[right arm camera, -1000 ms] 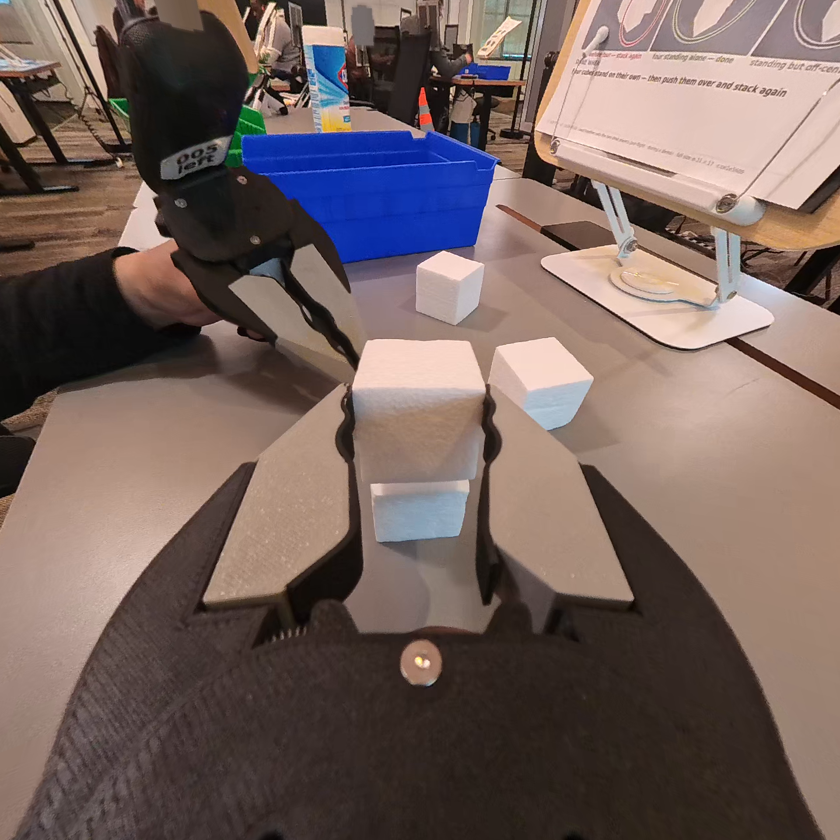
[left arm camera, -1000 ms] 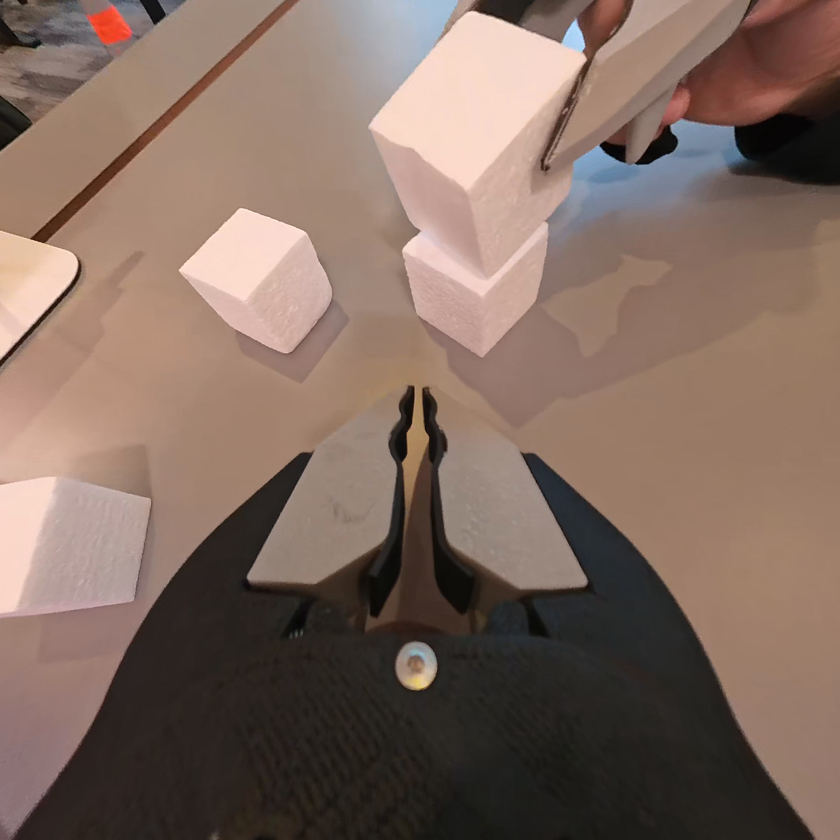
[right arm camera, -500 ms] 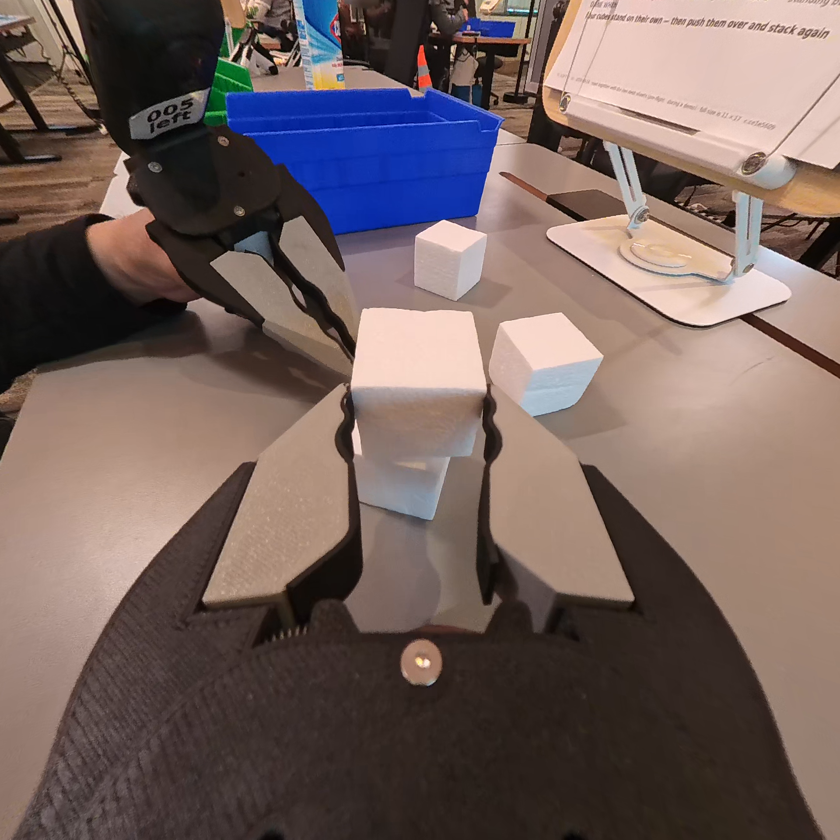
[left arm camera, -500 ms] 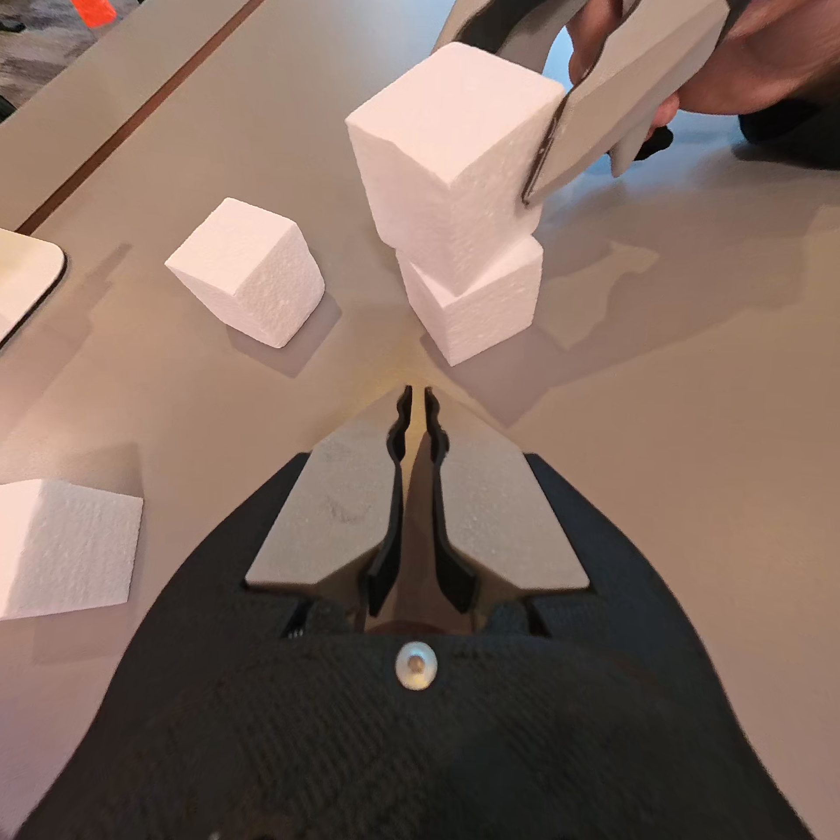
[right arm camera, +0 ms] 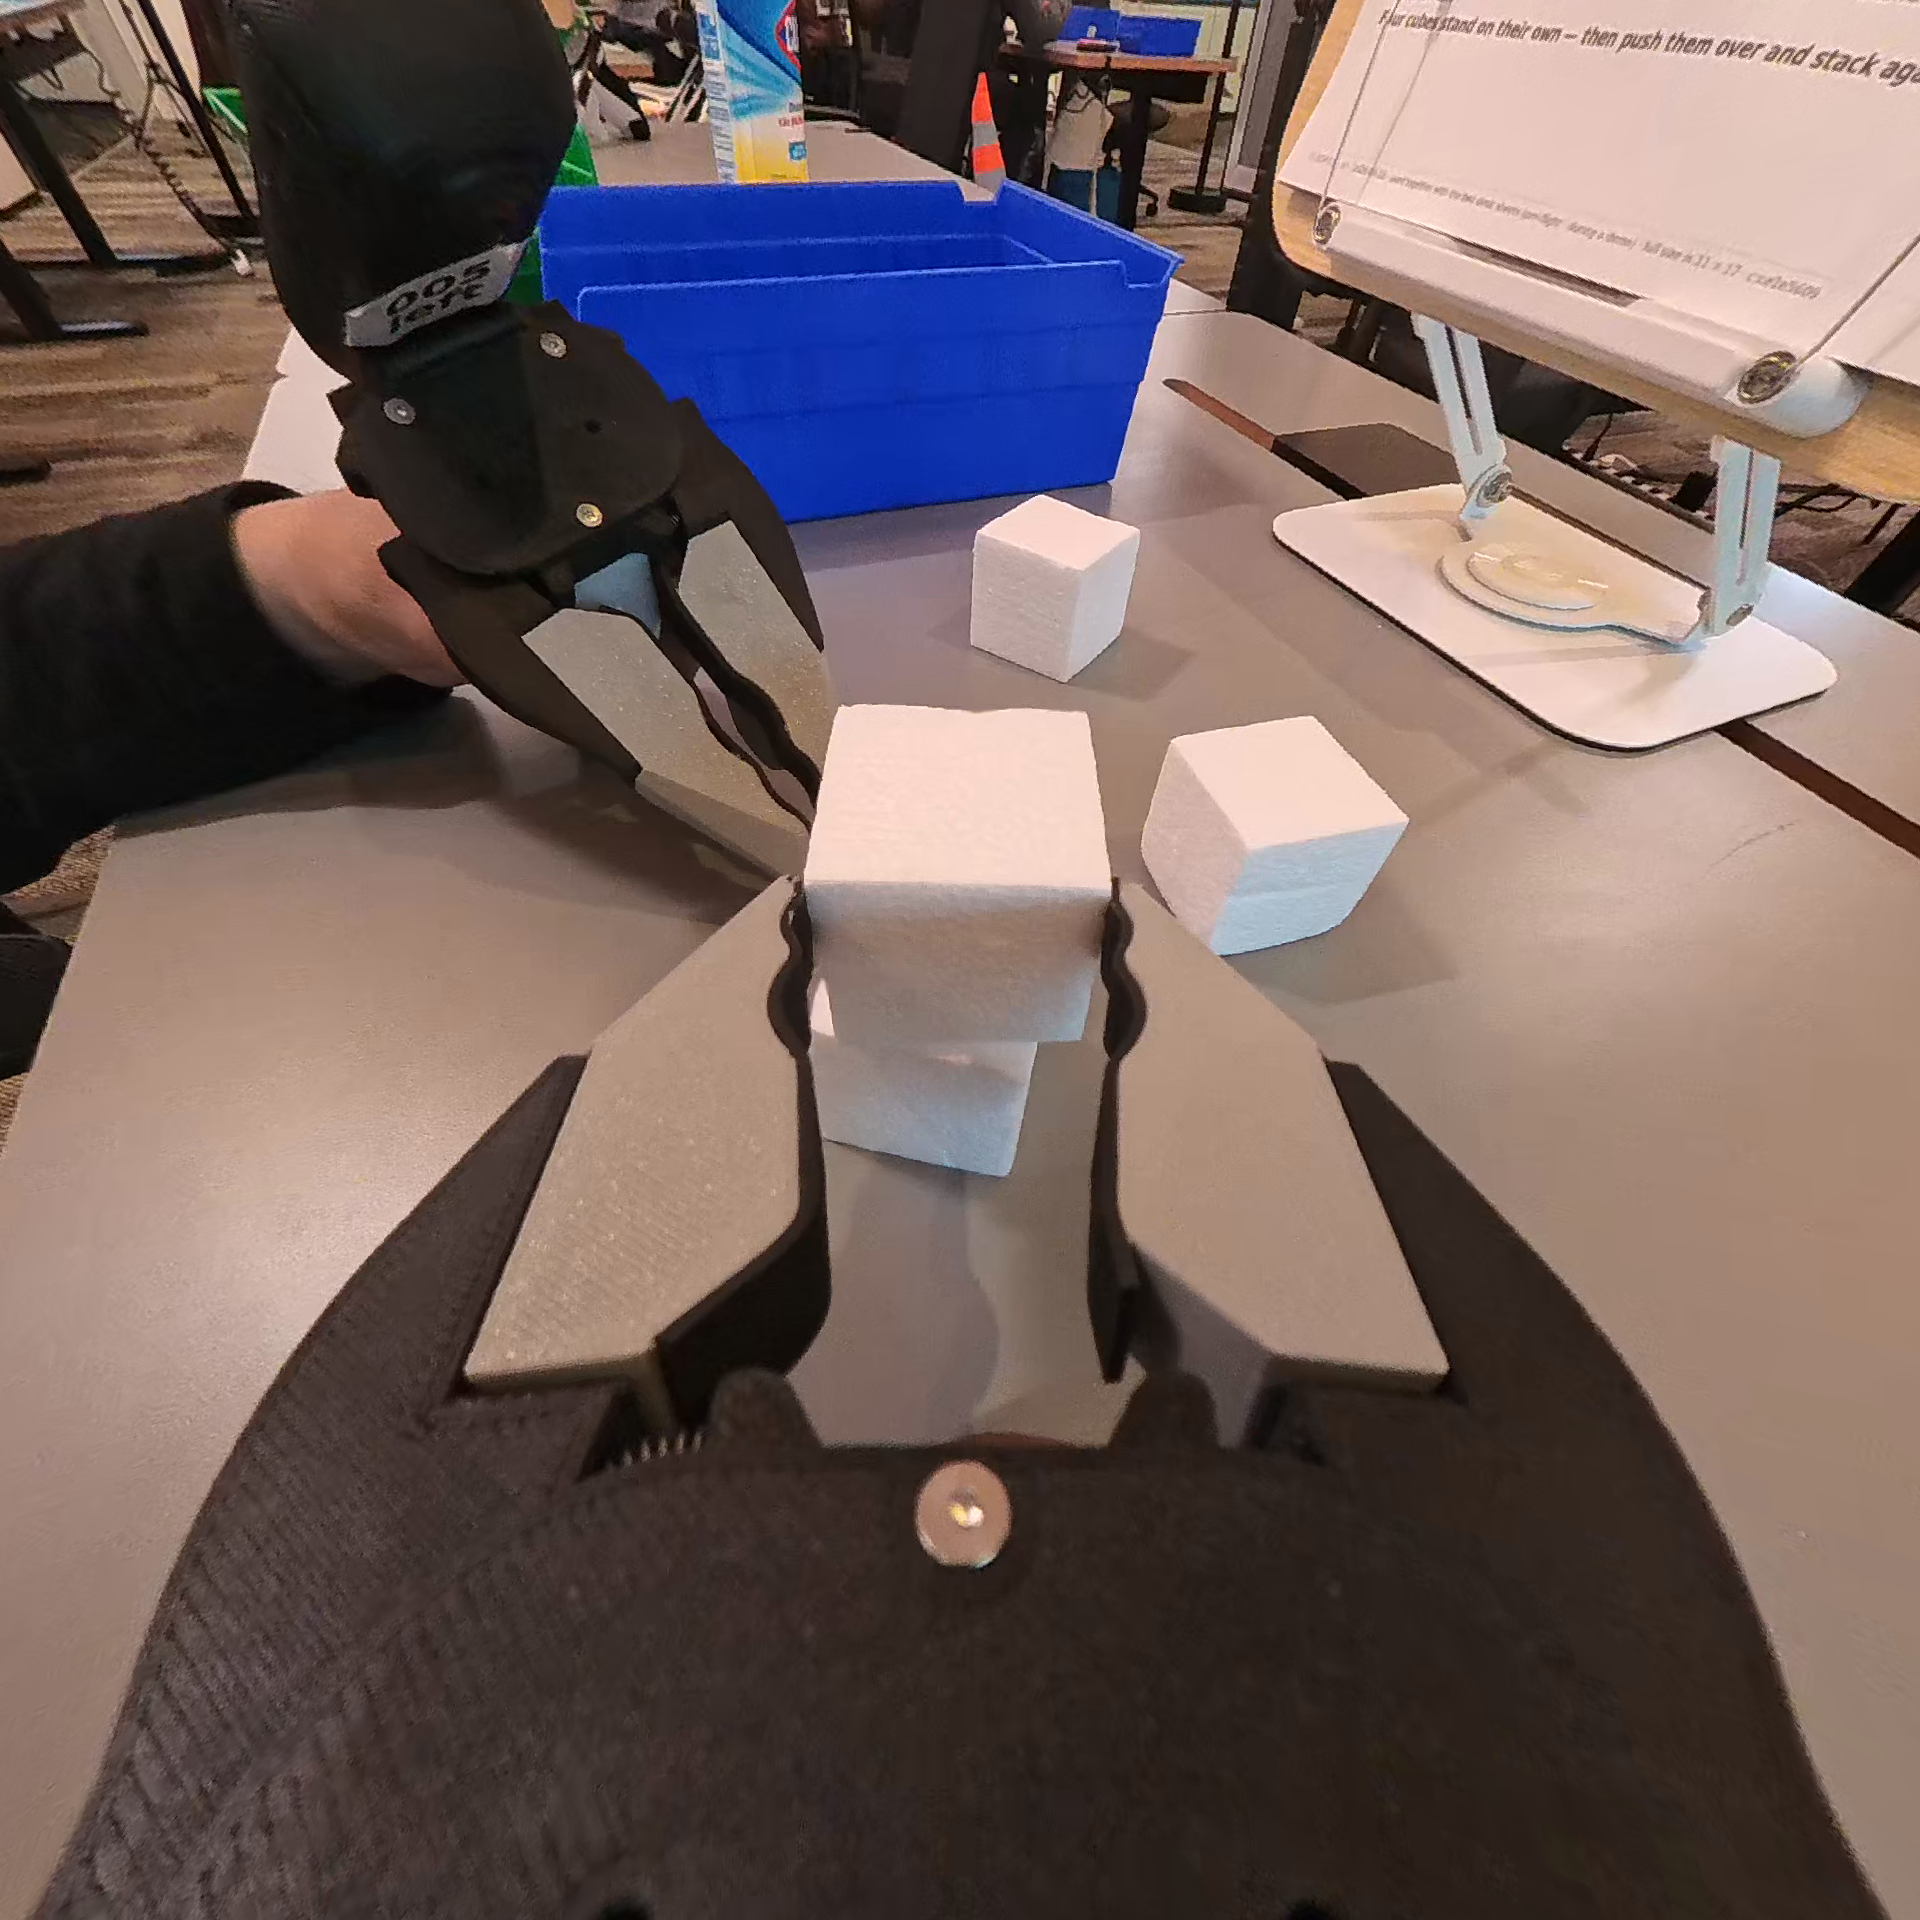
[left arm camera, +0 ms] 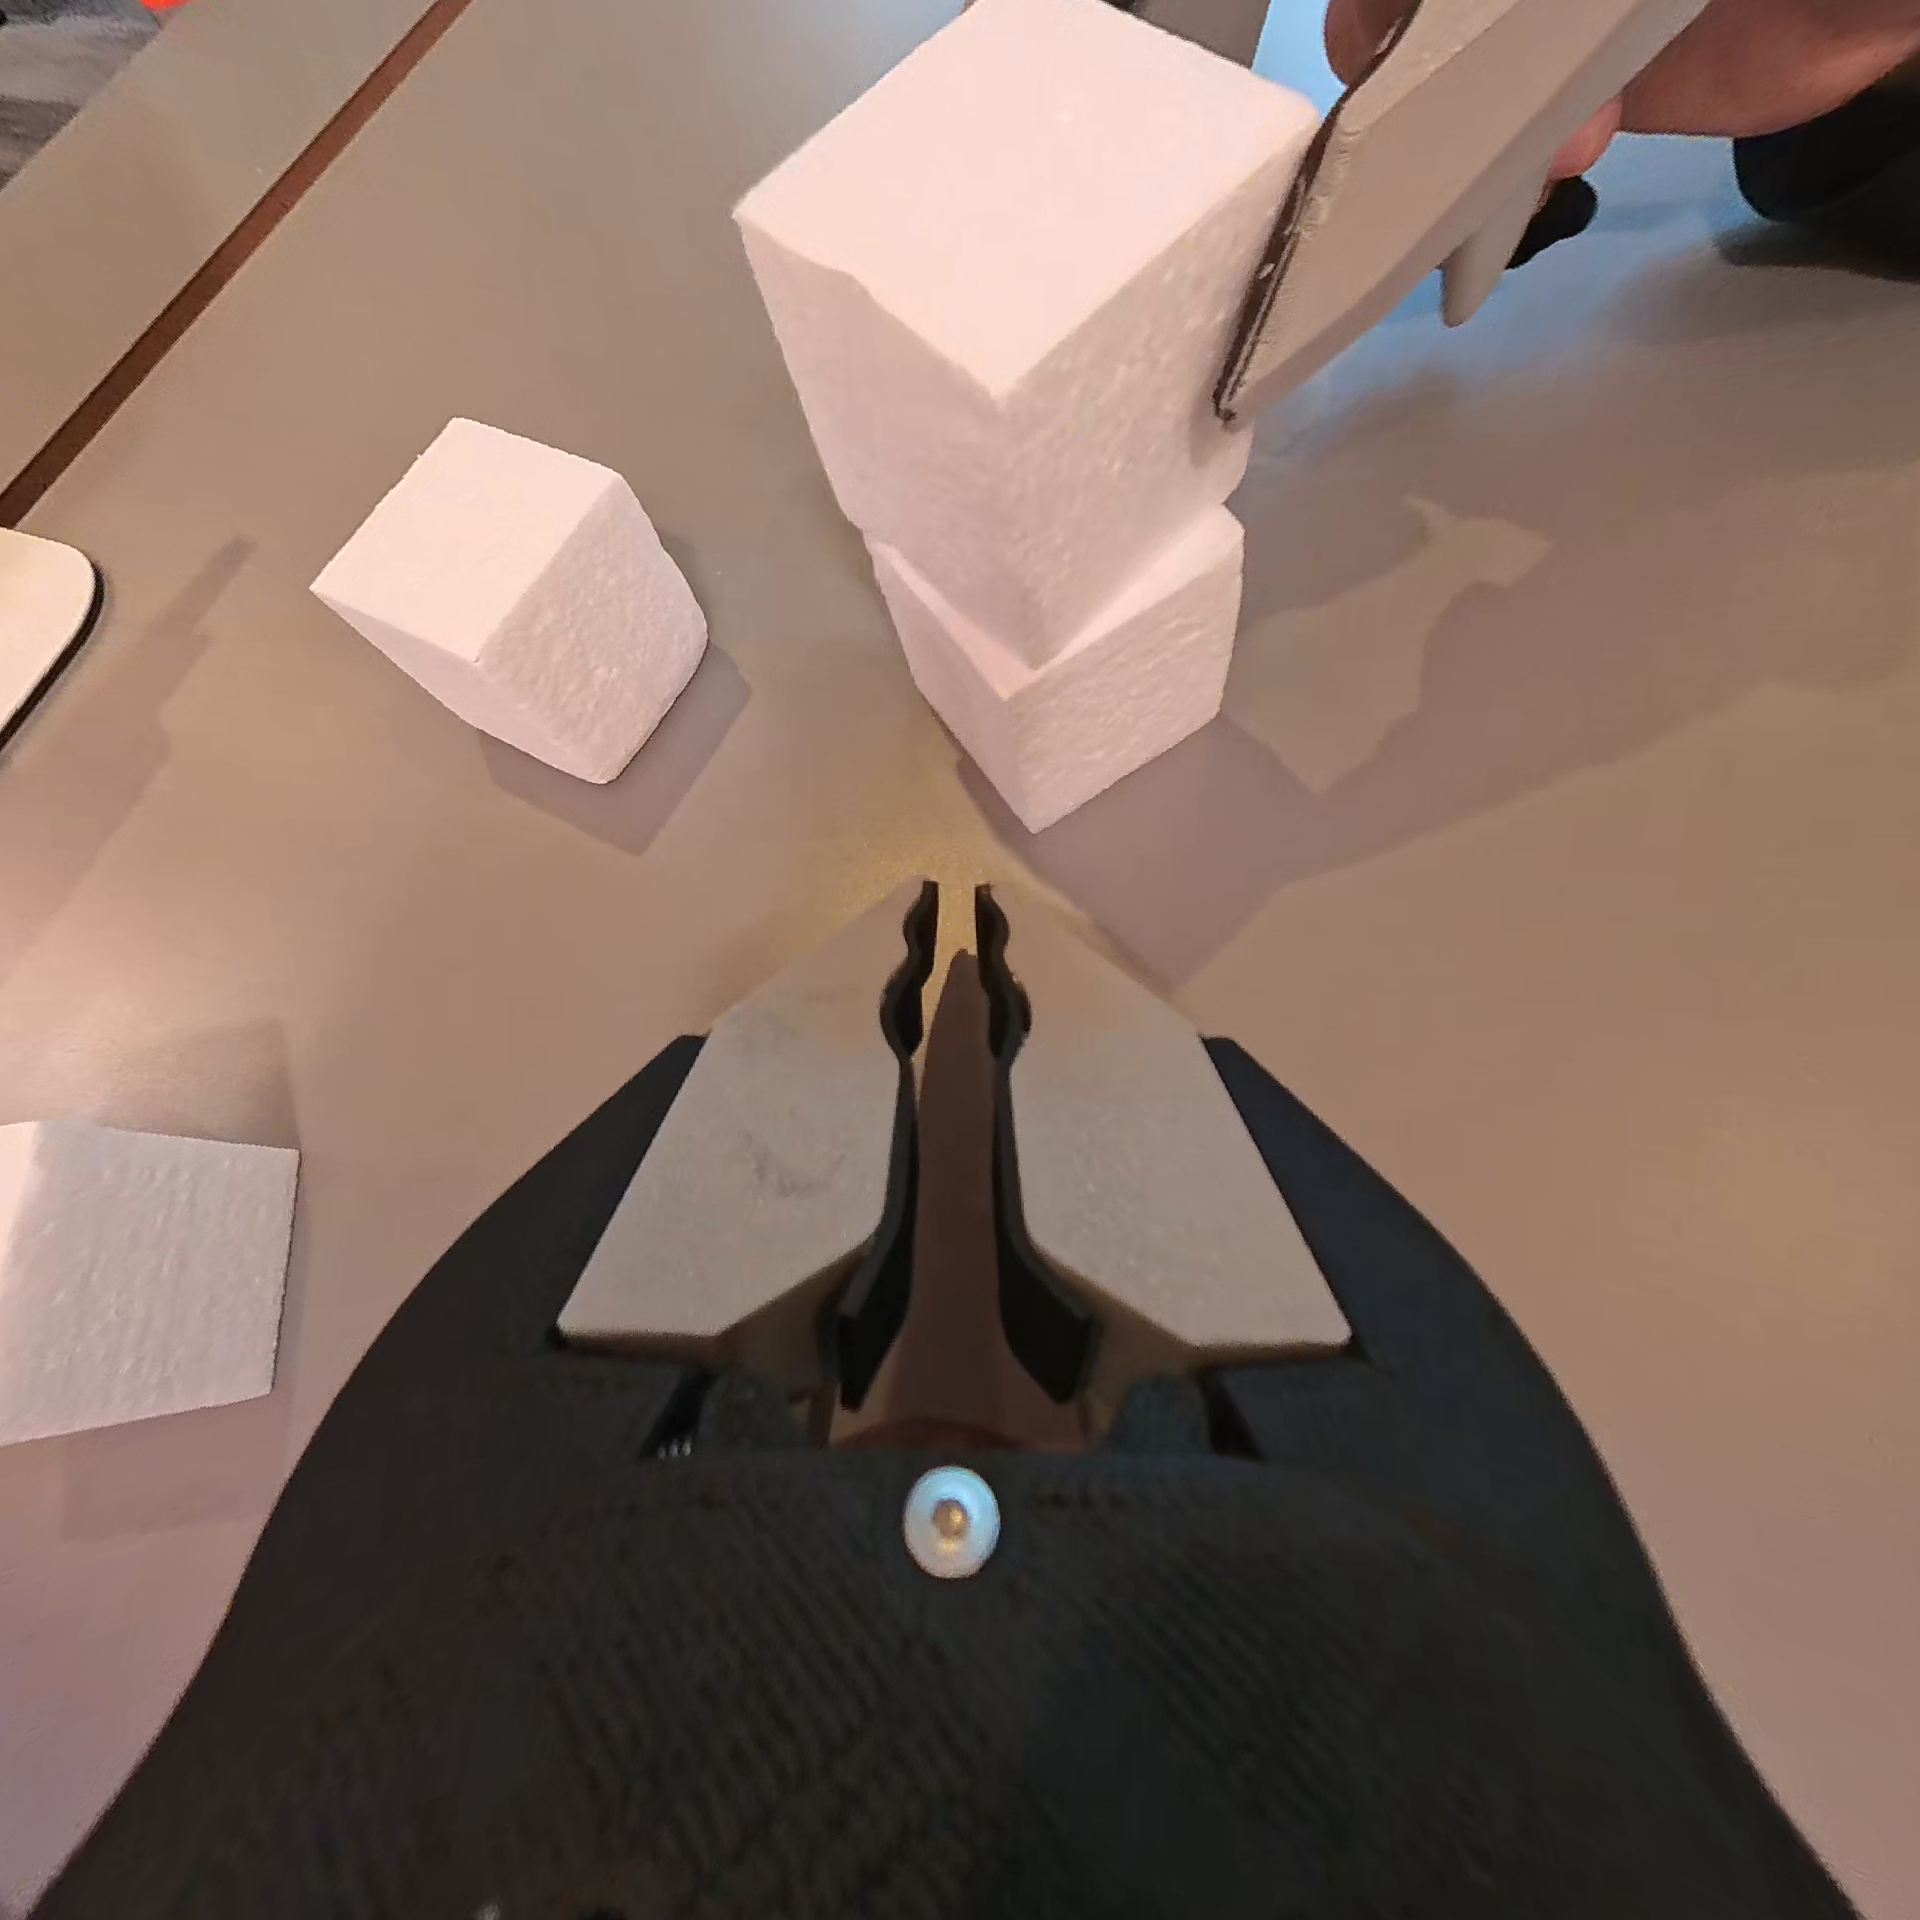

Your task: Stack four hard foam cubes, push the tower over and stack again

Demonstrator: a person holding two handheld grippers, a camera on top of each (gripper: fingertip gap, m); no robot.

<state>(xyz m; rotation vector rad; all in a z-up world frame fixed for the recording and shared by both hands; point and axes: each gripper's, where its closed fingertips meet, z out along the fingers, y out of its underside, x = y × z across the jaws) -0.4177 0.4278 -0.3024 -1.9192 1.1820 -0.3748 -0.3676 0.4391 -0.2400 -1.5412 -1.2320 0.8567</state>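
My right gripper [right arm camera: 954,914] is shut on a white foam cube [right arm camera: 956,831] and holds it on top of a second cube [right arm camera: 920,1107] that stands on the grey table; the top cube sits a little off-centre and rotated. In the left wrist view the held cube [left arm camera: 1023,281] rests on the base cube [left arm camera: 1081,675], with a right finger [left arm camera: 1382,197] against its side. My left gripper [left arm camera: 956,894] is shut and empty, low over the table just short of the base cube. Two loose cubes lie nearby: one [left arm camera: 520,613] [right arm camera: 1273,847], another [left arm camera: 135,1278] [right arm camera: 1051,597].
A blue bin [right arm camera: 852,343] stands at the far side of the table. A white document stand [right arm camera: 1558,623] with a sheet stands at the right; its base corner shows in the left wrist view [left arm camera: 36,613]. A person's sleeve and hand [right arm camera: 208,644] hold the left gripper. Tip to tip, the grippers are about 9 centimeters apart.
The right gripper has lowered the held cube from above the base cube onto it. The left gripper stayed shut and drifted slightly closer to the stack.
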